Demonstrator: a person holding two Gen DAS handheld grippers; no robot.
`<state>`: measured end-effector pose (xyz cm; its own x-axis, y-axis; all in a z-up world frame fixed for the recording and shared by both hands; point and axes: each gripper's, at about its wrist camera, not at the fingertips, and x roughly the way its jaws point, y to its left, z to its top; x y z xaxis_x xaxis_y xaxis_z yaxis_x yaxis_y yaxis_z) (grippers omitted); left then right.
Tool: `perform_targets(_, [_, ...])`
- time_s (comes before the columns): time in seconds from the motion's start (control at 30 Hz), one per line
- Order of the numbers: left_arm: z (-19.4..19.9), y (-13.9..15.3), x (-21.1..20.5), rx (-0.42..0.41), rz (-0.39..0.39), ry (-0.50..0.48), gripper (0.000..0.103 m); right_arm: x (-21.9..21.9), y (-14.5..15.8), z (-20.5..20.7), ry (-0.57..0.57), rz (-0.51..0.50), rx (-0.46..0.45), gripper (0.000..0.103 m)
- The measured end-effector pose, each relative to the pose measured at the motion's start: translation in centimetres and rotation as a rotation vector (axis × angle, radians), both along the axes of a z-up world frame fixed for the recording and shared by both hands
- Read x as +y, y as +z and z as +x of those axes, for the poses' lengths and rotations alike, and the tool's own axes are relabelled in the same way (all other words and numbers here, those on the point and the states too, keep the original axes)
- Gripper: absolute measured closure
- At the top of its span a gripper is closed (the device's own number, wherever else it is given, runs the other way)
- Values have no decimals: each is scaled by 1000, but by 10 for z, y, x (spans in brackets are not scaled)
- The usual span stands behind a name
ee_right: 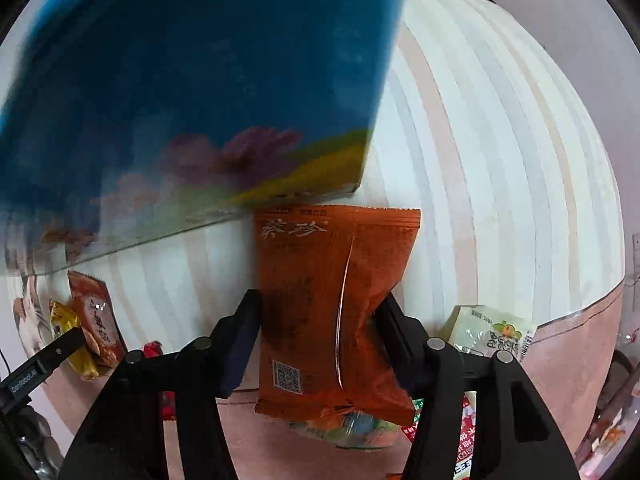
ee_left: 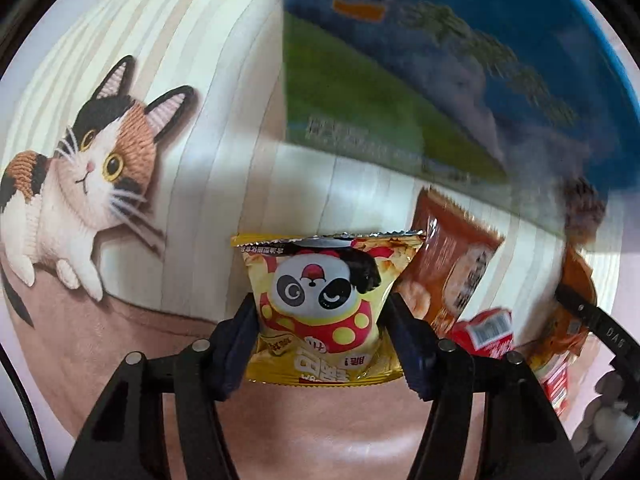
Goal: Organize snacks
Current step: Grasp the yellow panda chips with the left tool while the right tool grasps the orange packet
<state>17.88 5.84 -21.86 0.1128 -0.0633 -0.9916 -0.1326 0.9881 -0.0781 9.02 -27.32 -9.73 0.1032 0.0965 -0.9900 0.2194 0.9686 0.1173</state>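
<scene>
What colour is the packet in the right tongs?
Orange packet, pinched in the right tongs; right wrist view.

Both wrist views look down, close; share blue box (ee_left: 460, 60).

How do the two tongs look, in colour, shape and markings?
Both the left tongs and right tongs have black angular linkage arms with round silver pins and dark navy ribbed pads. Seen from the right wrist, the left one's finger bears white lettering.
</scene>
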Motion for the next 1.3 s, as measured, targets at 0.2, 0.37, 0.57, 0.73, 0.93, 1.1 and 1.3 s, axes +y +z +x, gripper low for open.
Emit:
perform_targets(0.2, [-48, 9, -7, 6, 2, -37, 46, 13, 18, -28, 48, 63, -17, 45])
perform_targets(0.37, [-98, 4, -20, 56, -4, -101, 47, 32, 29, -75, 112, 141, 10, 45])
perform_targets(0.57, [-127, -35, -35, 141, 15, -122, 46, 52, 0, -117, 155, 158, 126, 45])
perform_targets(0.73, [-123, -57, -49, 170, 45, -149, 37, 62, -27, -123, 125, 172, 213, 42])
perform_targets(0.93, [-128, -80, -72, 178, 83, -169, 37, 80, -38, -114, 136, 151, 232, 35])
perform_targets(1.1, [-128, -81, -68, 169, 76, -158, 37, 102, -44, -108, 145, 128, 238, 35])
perform_targets(1.3, [-125, -71, -60, 153, 69, -140, 42, 87, -51, -117, 155, 99, 219, 43])
